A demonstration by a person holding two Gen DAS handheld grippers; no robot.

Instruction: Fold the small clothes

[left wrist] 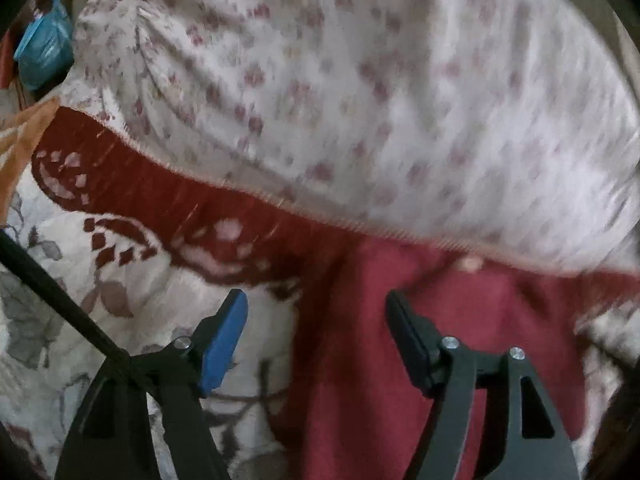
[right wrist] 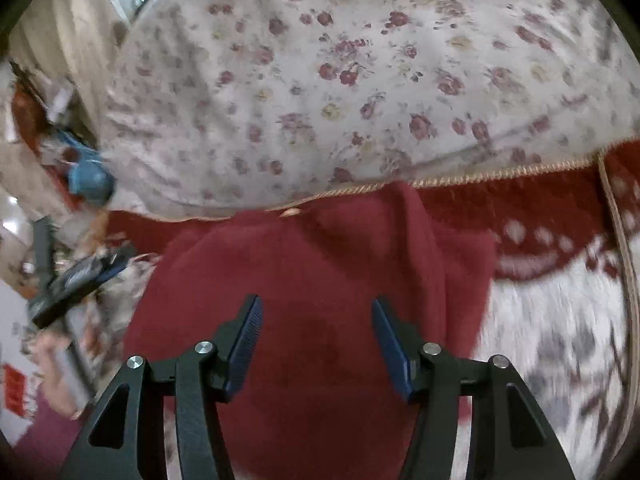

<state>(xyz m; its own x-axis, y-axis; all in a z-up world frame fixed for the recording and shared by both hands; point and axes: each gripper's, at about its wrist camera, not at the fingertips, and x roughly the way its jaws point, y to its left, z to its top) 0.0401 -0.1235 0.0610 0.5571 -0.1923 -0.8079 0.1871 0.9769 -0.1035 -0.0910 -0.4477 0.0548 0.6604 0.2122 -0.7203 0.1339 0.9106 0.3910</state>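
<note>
A small dark red fleecy garment (right wrist: 320,252) lies bunched on a red and white patterned blanket (right wrist: 560,320). My right gripper (right wrist: 316,302) hovers over its middle, open, with nothing between the blue pads. In the left wrist view the same red garment (left wrist: 440,320) fills the lower right. My left gripper (left wrist: 315,298) stands open at its left edge, one finger over the blanket (left wrist: 120,280), the other over the red cloth. A small pale spot (left wrist: 468,262) shows at the garment's far edge.
A white sheet with small pink flowers (right wrist: 360,80) covers the bed beyond the blanket's trimmed edge. A blue object (left wrist: 44,52) lies at the far left. A dark blurred tool (right wrist: 72,284) and a hand (right wrist: 56,380) show at the left of the right wrist view.
</note>
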